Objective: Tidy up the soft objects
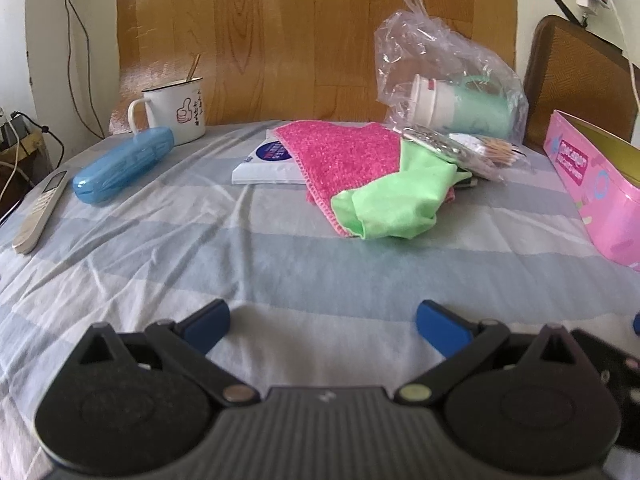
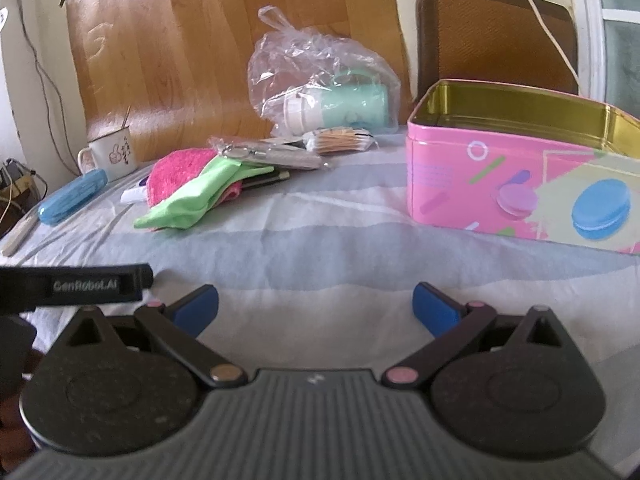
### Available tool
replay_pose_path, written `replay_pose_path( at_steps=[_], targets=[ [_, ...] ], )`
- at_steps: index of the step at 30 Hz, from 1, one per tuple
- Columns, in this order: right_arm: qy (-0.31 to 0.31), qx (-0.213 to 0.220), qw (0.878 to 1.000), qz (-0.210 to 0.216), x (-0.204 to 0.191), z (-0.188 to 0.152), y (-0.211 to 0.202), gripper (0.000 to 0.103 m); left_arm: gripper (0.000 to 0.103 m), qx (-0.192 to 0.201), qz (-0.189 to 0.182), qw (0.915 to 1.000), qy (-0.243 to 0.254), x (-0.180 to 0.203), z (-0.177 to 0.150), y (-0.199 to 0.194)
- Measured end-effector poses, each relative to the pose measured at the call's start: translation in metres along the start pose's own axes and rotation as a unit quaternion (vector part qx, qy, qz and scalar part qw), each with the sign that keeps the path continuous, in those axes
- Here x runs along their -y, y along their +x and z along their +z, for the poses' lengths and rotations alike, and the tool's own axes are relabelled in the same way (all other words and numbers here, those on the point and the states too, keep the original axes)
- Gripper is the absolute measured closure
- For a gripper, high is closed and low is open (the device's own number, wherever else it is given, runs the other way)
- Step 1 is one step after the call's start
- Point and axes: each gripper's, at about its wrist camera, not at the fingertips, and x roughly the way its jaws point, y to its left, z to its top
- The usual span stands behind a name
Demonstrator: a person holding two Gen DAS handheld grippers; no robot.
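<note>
A green cloth [image 1: 396,200] lies crumpled on top of a pink towel [image 1: 340,152] in the middle of the striped sheet; both also show in the right wrist view, the green cloth [image 2: 188,204] over the pink towel [image 2: 172,176]. An open pink tin box [image 2: 516,168] with a gold inside stands at the right, and shows at the right edge of the left wrist view [image 1: 596,184]. My left gripper [image 1: 323,322] is open and empty, low over the sheet, well short of the cloths. My right gripper [image 2: 316,306] is open and empty, in front of the box.
A clear plastic bag [image 1: 440,64] holds a mint cup [image 1: 460,108]. Cotton swabs [image 1: 496,152] and a packet lie beside it. A white booklet [image 1: 264,164], blue case [image 1: 120,168], remote [image 1: 40,208] and enamel mug [image 1: 176,110] sit to the left. A chair back [image 2: 496,36] stands behind.
</note>
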Motion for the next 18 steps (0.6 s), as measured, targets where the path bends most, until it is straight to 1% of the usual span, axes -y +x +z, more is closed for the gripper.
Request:
replay_pose_path(
  at_steps=[2, 4, 5, 6, 7, 8, 9, 10, 12, 13, 15, 18],
  targets=[
    [0.014, 0.009, 1.0, 0.004, 0.003, -0.002, -0.003, 0.0, 0.0, 0.0, -0.002, 1.0, 0.004, 0.0, -0.001, 0.0],
    [0.026, 0.016, 1.0, 0.003, 0.006, -0.002, -0.005, 0.004, 0.0, -0.001, -0.001, 1.0, 0.006, 0.001, -0.001, 0.0],
    [0.029, 0.018, 0.999, -0.002, 0.006, -0.002, -0.006, 0.009, 0.0, -0.003, -0.002, 0.9999, 0.01, 0.002, -0.001, 0.0],
    [0.03, 0.021, 0.999, -0.008, 0.006, -0.002, -0.008, 0.02, 0.0, -0.005, -0.007, 0.9998, 0.019, 0.001, 0.0, 0.0],
    [0.03, 0.022, 0.999, -0.005, 0.006, -0.002, -0.01, 0.027, 0.0, -0.008, -0.011, 0.9996, 0.025, -0.002, 0.001, 0.0],
    [0.026, 0.018, 0.999, 0.011, 0.005, 0.0, -0.01, 0.043, 0.0, -0.007, -0.014, 0.9994, 0.029, -0.006, 0.002, -0.001],
    [0.02, 0.012, 0.999, 0.032, 0.003, 0.004, -0.009, 0.053, 0.0, 0.001, -0.01, 0.9995, 0.029, -0.013, 0.002, -0.002],
    [0.011, 0.008, 0.999, 0.045, 0.0, 0.009, -0.006, 0.056, 0.0, 0.015, -0.002, 0.9995, 0.027, -0.018, 0.001, -0.004],
    [-0.02, 0.01, 0.998, 0.051, -0.014, 0.023, 0.001, 0.065, 0.001, 0.037, 0.018, 0.999, 0.015, -0.03, 0.002, -0.005],
    [-0.031, 0.011, 0.998, 0.06, -0.022, 0.031, 0.007, 0.066, 0.003, 0.039, 0.021, 0.999, 0.002, -0.037, 0.006, -0.004],
    [-0.034, 0.004, 0.996, 0.083, -0.035, 0.048, 0.023, 0.065, 0.011, 0.044, 0.01, 0.9988, -0.019, -0.047, 0.014, -0.002],
    [-0.018, -0.03, 0.993, 0.11, -0.05, 0.067, 0.057, 0.064, 0.014, 0.053, -0.001, 0.998, -0.033, -0.055, 0.028, -0.005]
  ],
)
